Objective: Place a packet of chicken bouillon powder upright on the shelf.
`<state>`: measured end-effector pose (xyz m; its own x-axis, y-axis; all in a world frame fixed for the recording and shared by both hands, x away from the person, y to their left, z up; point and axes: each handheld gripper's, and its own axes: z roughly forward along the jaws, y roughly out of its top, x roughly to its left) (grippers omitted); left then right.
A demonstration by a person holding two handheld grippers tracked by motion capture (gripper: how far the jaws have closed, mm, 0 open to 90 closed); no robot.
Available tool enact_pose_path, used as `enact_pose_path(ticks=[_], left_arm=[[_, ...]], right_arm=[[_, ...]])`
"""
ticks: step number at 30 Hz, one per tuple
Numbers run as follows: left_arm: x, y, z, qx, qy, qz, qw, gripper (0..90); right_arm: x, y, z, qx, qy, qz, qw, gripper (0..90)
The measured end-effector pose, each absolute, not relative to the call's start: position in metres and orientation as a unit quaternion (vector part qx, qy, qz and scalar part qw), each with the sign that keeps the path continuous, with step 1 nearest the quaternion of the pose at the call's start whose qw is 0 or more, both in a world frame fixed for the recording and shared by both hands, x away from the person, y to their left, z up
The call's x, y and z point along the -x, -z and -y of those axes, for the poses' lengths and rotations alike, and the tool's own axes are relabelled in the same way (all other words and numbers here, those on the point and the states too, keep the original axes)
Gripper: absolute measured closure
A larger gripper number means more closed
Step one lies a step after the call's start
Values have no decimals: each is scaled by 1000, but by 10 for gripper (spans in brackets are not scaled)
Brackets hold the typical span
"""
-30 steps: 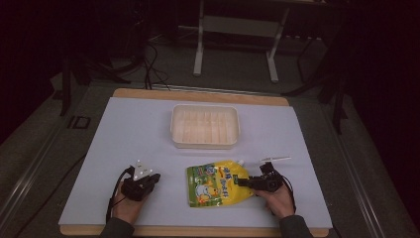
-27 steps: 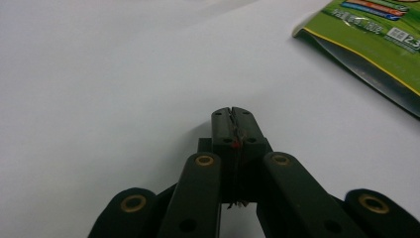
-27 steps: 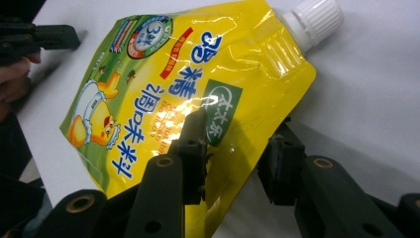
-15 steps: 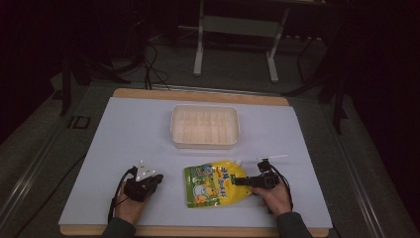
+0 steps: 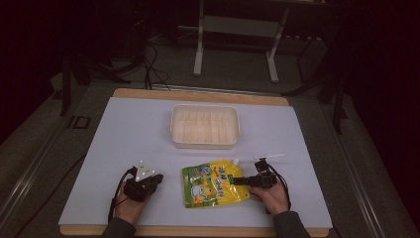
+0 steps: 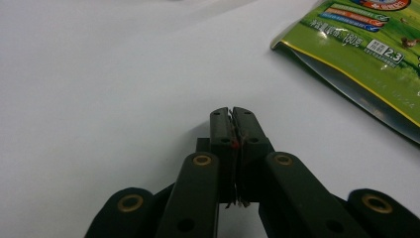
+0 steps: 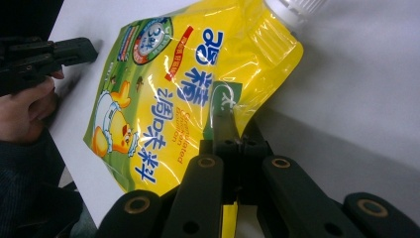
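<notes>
Two grippers: the right gripper (image 7: 229,119) pinches the yellow pouch (image 5: 214,184) at its edge; the left gripper (image 6: 232,130), jaws together and empty, faces bare white table (image 6: 99,74) ahead.

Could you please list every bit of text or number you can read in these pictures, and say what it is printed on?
"2.3": white label on the green end of the pouch, left gripper view.
"3": round green badge on the pouch, right gripper view.
"Granulated Bouillon": small orange print, partly blurred.
Large blue Chinese characters: present, not transcribed.
Remaining fine print: too blurred.
</notes>
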<state>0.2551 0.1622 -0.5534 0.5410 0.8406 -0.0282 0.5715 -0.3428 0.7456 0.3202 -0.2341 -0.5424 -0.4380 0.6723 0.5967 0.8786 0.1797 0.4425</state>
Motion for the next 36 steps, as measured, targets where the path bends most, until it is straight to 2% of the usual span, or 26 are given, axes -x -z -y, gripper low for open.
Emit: enact_pose_path(ticks=[21, 30, 36], left_arm=[[-255, 553, -169, -786, -201, -454, 368, 656], [-256, 552, -175, -779, -209, -465, 366, 604], [-256, 552, -181, -770, -217, -476, 365, 603]], right_arm=[[-312, 513, 229, 485, 419, 761, 97, 900], [-310, 497, 224, 468, 434, 764, 91, 900], [-310, 487, 218, 460, 439, 767, 86, 900]])
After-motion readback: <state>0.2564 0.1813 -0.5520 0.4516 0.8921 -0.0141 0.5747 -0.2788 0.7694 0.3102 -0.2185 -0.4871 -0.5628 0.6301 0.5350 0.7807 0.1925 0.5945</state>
